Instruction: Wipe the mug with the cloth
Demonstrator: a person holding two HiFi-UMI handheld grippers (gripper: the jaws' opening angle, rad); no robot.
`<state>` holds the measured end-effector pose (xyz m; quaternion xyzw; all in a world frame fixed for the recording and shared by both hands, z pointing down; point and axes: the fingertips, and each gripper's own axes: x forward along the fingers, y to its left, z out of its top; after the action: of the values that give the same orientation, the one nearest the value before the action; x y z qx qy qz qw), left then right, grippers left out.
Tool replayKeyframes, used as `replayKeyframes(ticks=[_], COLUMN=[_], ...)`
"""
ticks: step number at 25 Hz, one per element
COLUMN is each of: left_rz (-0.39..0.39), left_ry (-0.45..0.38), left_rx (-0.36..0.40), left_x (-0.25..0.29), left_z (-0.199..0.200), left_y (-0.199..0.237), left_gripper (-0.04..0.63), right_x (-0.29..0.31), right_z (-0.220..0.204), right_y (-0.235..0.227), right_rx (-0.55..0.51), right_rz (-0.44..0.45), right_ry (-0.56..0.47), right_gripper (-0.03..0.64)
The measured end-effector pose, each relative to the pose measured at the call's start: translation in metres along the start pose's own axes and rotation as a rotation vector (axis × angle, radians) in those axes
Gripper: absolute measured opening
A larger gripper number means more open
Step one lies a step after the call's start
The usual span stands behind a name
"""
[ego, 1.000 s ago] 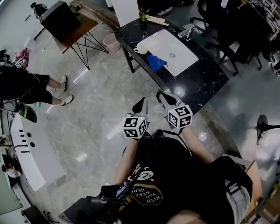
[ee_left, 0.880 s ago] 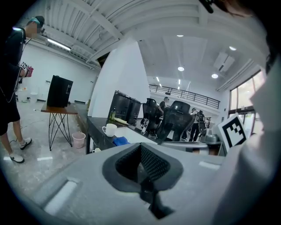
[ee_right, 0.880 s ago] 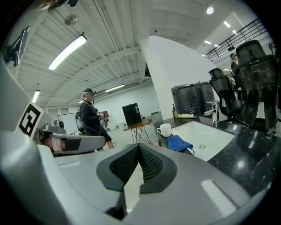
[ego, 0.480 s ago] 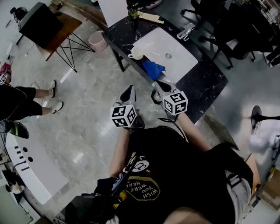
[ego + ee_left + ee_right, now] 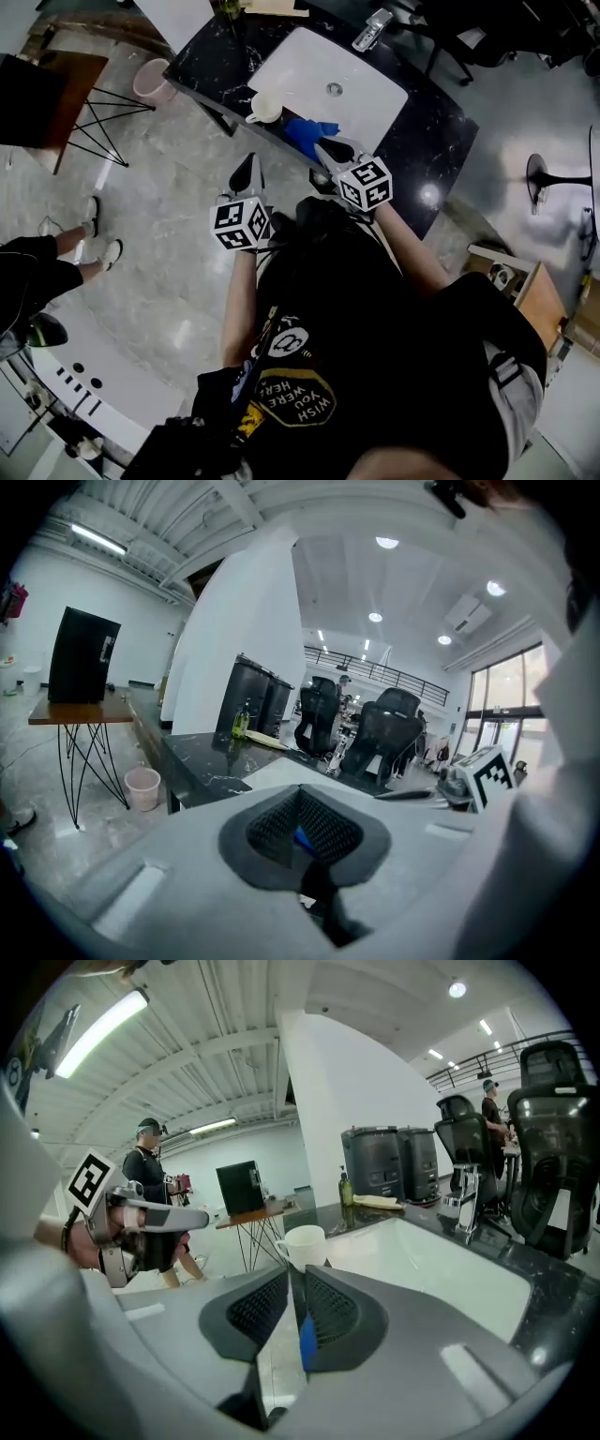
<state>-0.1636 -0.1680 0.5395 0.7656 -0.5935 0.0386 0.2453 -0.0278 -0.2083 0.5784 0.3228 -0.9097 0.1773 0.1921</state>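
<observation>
Right gripper (image 5: 292, 1277), jaws just opened to a narrow slit, nothing held between, left gripper (image 5: 300, 806) seen closed and empty, blue cloth (image 5: 307, 137) laid just ahead at black table (image 5: 439, 131) edge, white mug (image 5: 265, 108) stood upright beside it.

Pictured from the head view: the words "WISH YOU WERE HERE" were read, upside down, inside a yellow-edged emblem (image 5: 302, 401) printed on the front of the person's black T-shirt (image 5: 375, 319). A small round cartoon patch (image 5: 286, 344) was seen just beside the emblem, with nothing on it that could be read. Black-and-white square code markers, without letters or numbers, were borne on the left cube (image 5: 241, 225) and the right cube (image 5: 366, 184). Any print on the green bottle (image 5: 242, 719) standing on the dark worktop (image 5: 202, 761) could not be made out.
</observation>
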Motion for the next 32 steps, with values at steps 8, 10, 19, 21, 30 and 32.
replayKeyframes(ticks=[8,10,19,21,30,32], left_rz=[0.04,0.077,0.155,0.158,0.045,0.05], left_ry=[0.041,0.076,0.091,0.121,0.169,0.139], left_rx=[0.007,0.015,-0.031,-0.046,-0.285,-0.317], left_x=[0.043,0.053,0.102,0.122,0.165,0.163], left_z=[0.001,-0.005,0.011,0.014,-0.025,-0.025], left_y=[0.027,0.038,0.088,0.106,0.102,0.103], left_gripper=[0.005,0.005,0.005,0.003,0.003,0.003], right_x=[0.079,0.087,0.114,0.135,0.127,0.112], right_z=[-0.073,-0.085,-0.023,-0.007,-0.015,-0.017], right_y=[-0.053,-0.053,-0.061,-0.084,-0.048,-0.022], right_rx=[-0.186,-0.224,-0.189,-0.24,-0.398,-0.412], right_rz=[-0.017,0.012,0.055,-0.042,-0.006,0.086], right_ry=[0.304,0.305,0.161,0.2,0.273,0.255], right_gripper=[0.327,0.33,0.143,0.144,0.147,0.147])
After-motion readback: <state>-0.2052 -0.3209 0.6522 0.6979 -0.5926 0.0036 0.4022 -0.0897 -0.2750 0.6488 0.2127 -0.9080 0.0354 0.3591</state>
